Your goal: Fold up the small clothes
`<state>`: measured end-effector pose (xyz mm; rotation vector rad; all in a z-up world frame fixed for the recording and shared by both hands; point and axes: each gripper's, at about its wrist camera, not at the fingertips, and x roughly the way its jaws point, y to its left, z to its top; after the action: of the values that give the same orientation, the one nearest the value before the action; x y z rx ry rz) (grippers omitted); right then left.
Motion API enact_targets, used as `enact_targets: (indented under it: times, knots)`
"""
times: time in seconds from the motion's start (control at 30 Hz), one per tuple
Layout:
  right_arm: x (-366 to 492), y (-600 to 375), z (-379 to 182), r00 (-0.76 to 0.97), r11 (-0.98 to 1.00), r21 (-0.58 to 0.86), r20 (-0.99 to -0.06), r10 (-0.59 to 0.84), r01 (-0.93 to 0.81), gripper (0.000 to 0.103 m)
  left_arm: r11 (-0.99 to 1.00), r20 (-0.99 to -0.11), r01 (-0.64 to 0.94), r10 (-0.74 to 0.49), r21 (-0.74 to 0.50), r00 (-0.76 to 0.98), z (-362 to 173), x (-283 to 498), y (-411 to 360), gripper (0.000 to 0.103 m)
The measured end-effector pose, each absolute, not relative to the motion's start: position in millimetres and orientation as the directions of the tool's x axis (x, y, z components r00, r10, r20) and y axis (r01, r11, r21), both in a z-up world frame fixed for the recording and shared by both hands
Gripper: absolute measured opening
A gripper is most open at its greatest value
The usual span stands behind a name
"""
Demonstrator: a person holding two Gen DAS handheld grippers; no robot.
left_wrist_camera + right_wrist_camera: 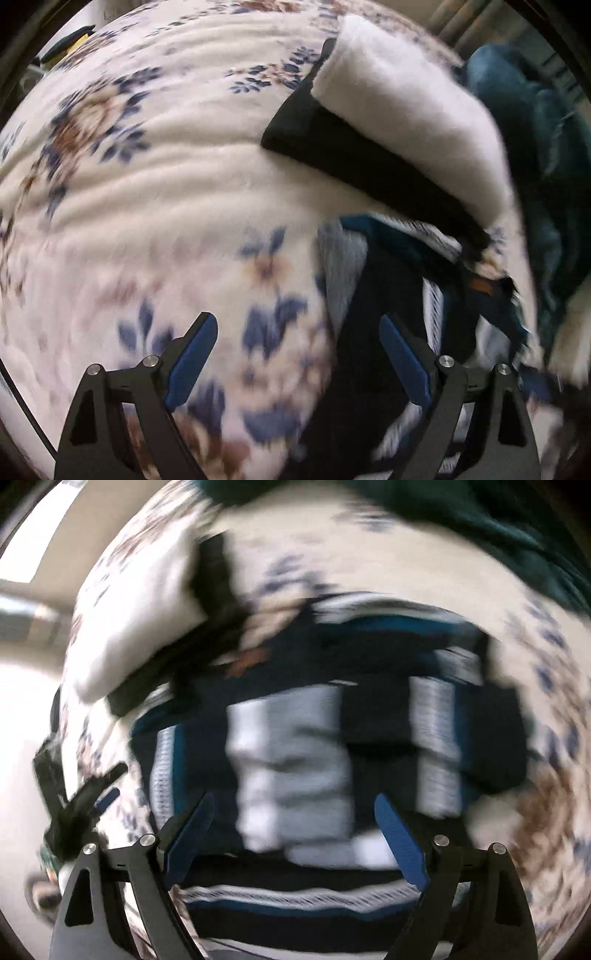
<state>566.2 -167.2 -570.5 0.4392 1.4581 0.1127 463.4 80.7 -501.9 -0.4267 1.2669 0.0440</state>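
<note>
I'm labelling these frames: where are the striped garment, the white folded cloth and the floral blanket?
striped garment (pixel 295 760): right wrist view, its pale grey middle stripe.
white folded cloth (pixel 417 122): left wrist view, its fluffy top face.
floral blanket (pixel 147 192): left wrist view, a bare cream patch.

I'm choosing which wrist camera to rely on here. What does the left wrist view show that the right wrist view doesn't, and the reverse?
Only the left wrist view: the yellow-and-black object at the blanket's far edge.
Only the right wrist view: the left gripper, open, beside the garment.
Both: the floral blanket, the striped garment, the white-and-black folded piece, the teal fabric. The right gripper is open above the stripes.
</note>
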Motion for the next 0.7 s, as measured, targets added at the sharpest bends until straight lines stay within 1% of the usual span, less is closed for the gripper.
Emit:
enact_targets:
  times: [0.07,0.1,0.13,0.17,0.2,0.23,0.27,0.3,0.33,0.37,0.4,0.47,0.53,0.57,0.6,0.7]
  knots:
    - [590,-129,-575,0.106,0.917,0.383,-0.922,0.372,0.111,0.09,0.897,-0.908,-0.266,-0.258,-0.352,0.329,-508,434,77,0.089]
    - [599,-116,-577,0.089,0.918,0.39,-0.919,0.383,0.075,0.086,0.886,-0.898,-0.263,-0.287,-0.382,0.334,-513,425,76,0.087]
    - [617,-89,-581,0.058,0.924,0.381,-0.923,0.38,0.009,0.082,0.881,-0.893,-0.258,-0.305,-0.397,0.332,-520,416,71,0.077]
    - [628,-69,-582,0.039,0.929,0.366,-0.929,0.368,-0.051,0.077,0.877,-0.892,-0.26,-0.315,-0.405,0.325,-524,424,70,0.064]
    - [638,-51,-582,0.025,0.927,0.357,-0.932,0.362,-0.113,0.076,0.868,-0.886,-0.259,-0.338,-0.423,0.316,-533,421,66,0.057]
    - [650,-27,-583,0.003,0.917,0.35,-0.934,0.357,-0.19,0.076,0.859,-0.879,-0.258,-0.358,-0.443,0.316,-537,419,62,0.043]
    - [660,-3,-585,-0.025,0.902,0.342,-0.937,0.348,-0.262,0.076,0.847,-0.865,-0.254,-0.379,-0.468,0.329,-544,416,58,0.036]
    - [670,23,-588,-0.059,0.876,0.336,-0.94,0.337,-0.345,0.076,0.843,-0.86,-0.255,-0.383,-0.474,0.337,-546,415,56,0.034]
    - [675,40,-592,-0.09,0.854,0.337,-0.94,0.33,-0.396,0.075,0.841,-0.856,-0.251,-0.384,-0.479,0.346,-546,415,53,0.029]
    - [681,58,-597,-0.112,0.836,0.326,-0.945,0.309,-0.441,0.075,0.845,-0.854,-0.244,-0.378,-0.475,0.357,-546,413,52,0.02]
    - [685,72,-602,-0.128,0.827,0.31,-0.95,0.284,-0.469,0.075,0.848,-0.852,-0.238,-0.374,-0.474,0.365,-546,417,52,0.016]
    - [691,98,-624,-0.214,0.808,0.307,-0.95,0.228,-0.504,0.075,0.848,-0.848,-0.236,-0.367,-0.474,0.383,-544,412,53,0.008]
    - [689,115,-641,-0.263,0.789,0.301,-0.947,0.183,-0.535,0.05,0.844,-0.844,-0.241,-0.367,-0.479,0.391,-545,409,58,0.006]
    - [686,122,-645,-0.262,0.778,0.289,-0.951,0.165,-0.558,0.011,0.842,-0.844,-0.246,-0.365,-0.479,0.392,-546,406,60,0.005]
    - [683,126,-643,-0.239,0.771,0.267,-0.959,0.153,-0.578,0.007,0.838,-0.842,-0.25,-0.369,-0.484,0.394,-546,403,64,0.005]
    - [683,124,-631,-0.159,0.783,0.227,-0.973,0.164,-0.579,0.005,0.835,-0.841,-0.254,-0.374,-0.489,0.39,-552,395,65,0.005]
